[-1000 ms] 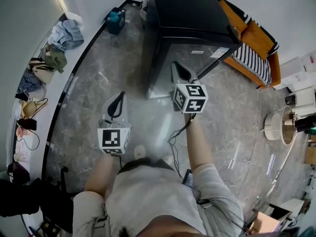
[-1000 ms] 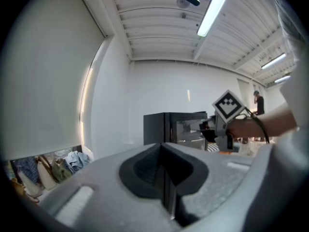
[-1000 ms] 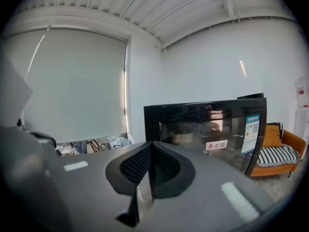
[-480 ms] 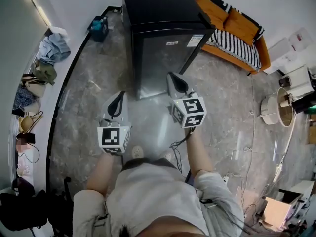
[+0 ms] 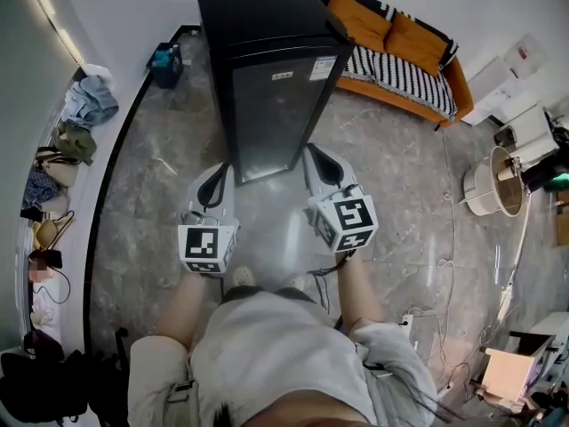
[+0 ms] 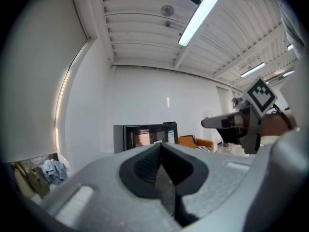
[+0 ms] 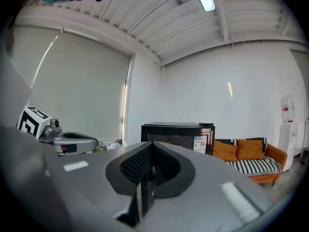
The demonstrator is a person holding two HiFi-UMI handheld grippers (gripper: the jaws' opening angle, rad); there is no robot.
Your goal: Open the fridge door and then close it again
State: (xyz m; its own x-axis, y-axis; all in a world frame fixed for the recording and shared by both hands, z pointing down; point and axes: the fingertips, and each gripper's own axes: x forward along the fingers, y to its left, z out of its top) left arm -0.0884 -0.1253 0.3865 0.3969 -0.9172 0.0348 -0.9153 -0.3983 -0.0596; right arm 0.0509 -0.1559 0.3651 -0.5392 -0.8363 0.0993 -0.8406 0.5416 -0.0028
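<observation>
Both grippers are pressed together with nothing between their jaws: the left gripper (image 5: pixel 216 178) and the right gripper (image 5: pixel 317 160) are held out side by side at a level angle, pointing toward the fridge (image 5: pixel 265 65). That black fridge stands upright on the grey marbled floor (image 5: pixel 151 212) against the white wall, its dark glossy door (image 5: pixel 267 123) shut and facing the person. Neither gripper touches it; the gripper views show it some way off across the floor. An orange sofa (image 5: pixel 404 43) with a striped cover stands just to the right of the fridge. A heap of clothes (image 5: pixel 84 105) lies along the left wall. A small blue bin (image 5: pixel 166 60) sits left of the fridge.
</observation>
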